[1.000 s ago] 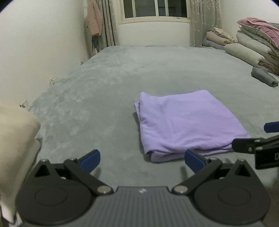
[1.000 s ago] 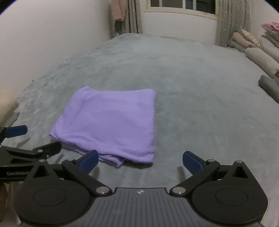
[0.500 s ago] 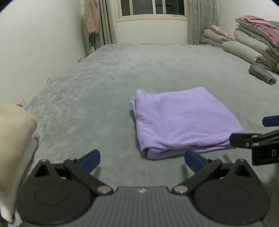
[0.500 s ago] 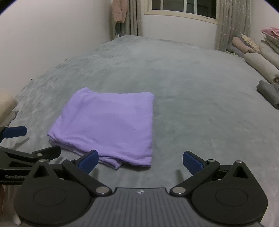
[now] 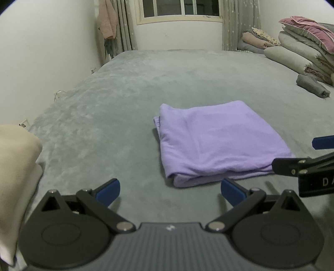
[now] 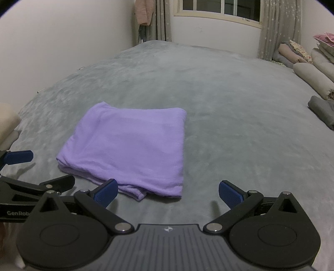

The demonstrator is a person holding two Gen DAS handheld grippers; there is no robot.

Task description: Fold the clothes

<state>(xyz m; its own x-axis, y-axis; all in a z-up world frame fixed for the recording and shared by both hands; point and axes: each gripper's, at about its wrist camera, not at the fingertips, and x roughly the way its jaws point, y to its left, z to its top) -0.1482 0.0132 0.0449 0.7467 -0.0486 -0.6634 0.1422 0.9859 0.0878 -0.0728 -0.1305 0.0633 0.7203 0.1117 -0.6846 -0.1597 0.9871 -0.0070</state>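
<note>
A grey plush bed (image 5: 129, 87) fills the room, reaching to the far wall (image 5: 179, 35) under a window (image 5: 179, 8) with dark panes. Patterned curtains (image 6: 275, 27) hang at both sides of it. A pink garment (image 5: 107, 18) hangs in the far left corner against the plain white left wall (image 5: 48, 45), which carries a socket (image 5: 24, 123) low down. Rolled quilts (image 5: 300, 50) are stacked along the bed's right edge, a grey roll (image 5: 313, 85) just beside them. The light is dim and even.
</note>
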